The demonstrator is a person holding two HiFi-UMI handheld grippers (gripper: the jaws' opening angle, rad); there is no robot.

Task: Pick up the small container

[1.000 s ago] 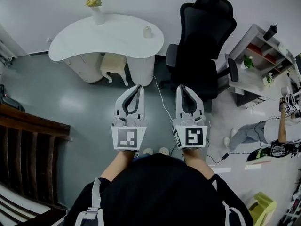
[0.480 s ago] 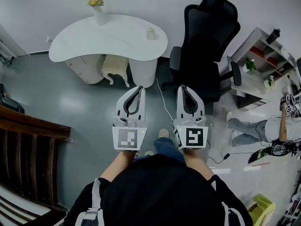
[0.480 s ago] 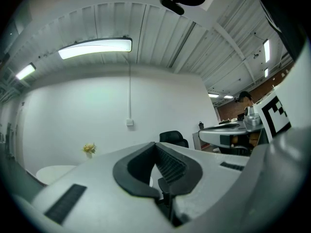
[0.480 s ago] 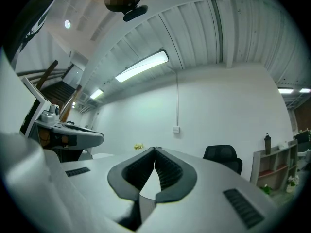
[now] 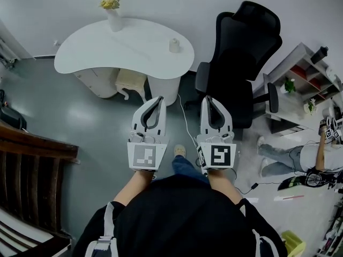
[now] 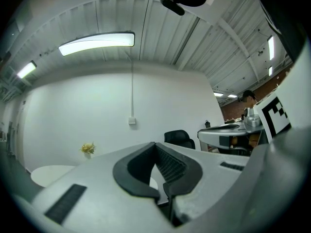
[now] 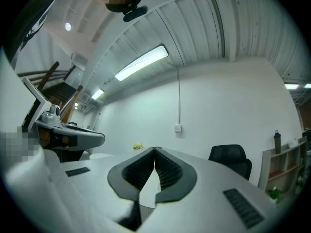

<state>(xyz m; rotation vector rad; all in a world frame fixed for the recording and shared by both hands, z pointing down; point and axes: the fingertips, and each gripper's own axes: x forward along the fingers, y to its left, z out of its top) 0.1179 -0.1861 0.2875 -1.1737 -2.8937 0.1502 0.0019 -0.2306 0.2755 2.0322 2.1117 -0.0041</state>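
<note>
A small pale container (image 5: 174, 45) stands near the right edge of the white curved table (image 5: 107, 55), far ahead of both grippers. My left gripper (image 5: 159, 98) is held level over the grey floor, its jaws shut with nothing between them. Beside it, my right gripper (image 5: 206, 98) also has its tips together and holds nothing. In the left gripper view the shut jaw tips (image 6: 155, 143) point toward the white wall, the right gripper (image 6: 233, 137) beside them. The right gripper view shows its own closed tips (image 7: 155, 148) aimed the same way. The container is hidden in both gripper views.
A white vase with yellow flowers (image 5: 111, 9) stands at the table's back. A black office chair (image 5: 241, 63) is right of the table, a shelf unit (image 5: 305, 74) further right. A small stool (image 5: 130, 81) sits under the table. Dark wooden furniture (image 5: 27, 165) lies left. Another person (image 5: 305, 157) sits at right.
The table, the chair and the shelf have shifted rightward and slightly down in the head view as I walk forward. A foot has stepped ahead between the grippers. Both grippers keep their pose, shut.
</note>
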